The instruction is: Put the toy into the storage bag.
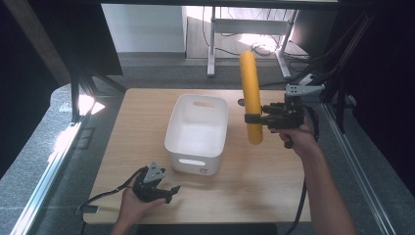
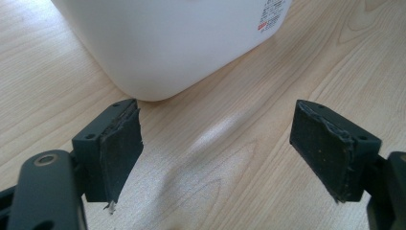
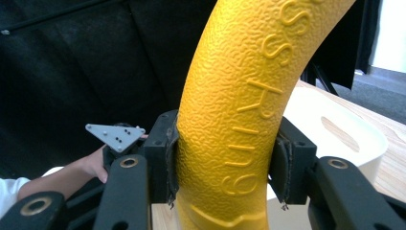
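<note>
A long yellow foam tube (image 1: 251, 98) stands nearly upright above the table, to the right of a white plastic bin (image 1: 197, 131). My right gripper (image 1: 254, 119) is shut on the tube's lower part, coming in from the right. In the right gripper view both pads press the textured yellow tube (image 3: 234, 124), which carries raised lettering, and the white bin (image 3: 344, 139) lies behind it. My left gripper (image 1: 166, 192) rests low at the table's front, just before the bin's near wall, open. The left gripper view has its pads (image 2: 122, 153) wide apart over bare wood, facing the bin's corner (image 2: 167, 43).
The wooden table (image 1: 264, 181) has bare room right of the bin and along the front. The bin is empty, with handle slots at both ends. Desk legs and cables stand on the floor beyond the far edge. Metal rails run along both sides.
</note>
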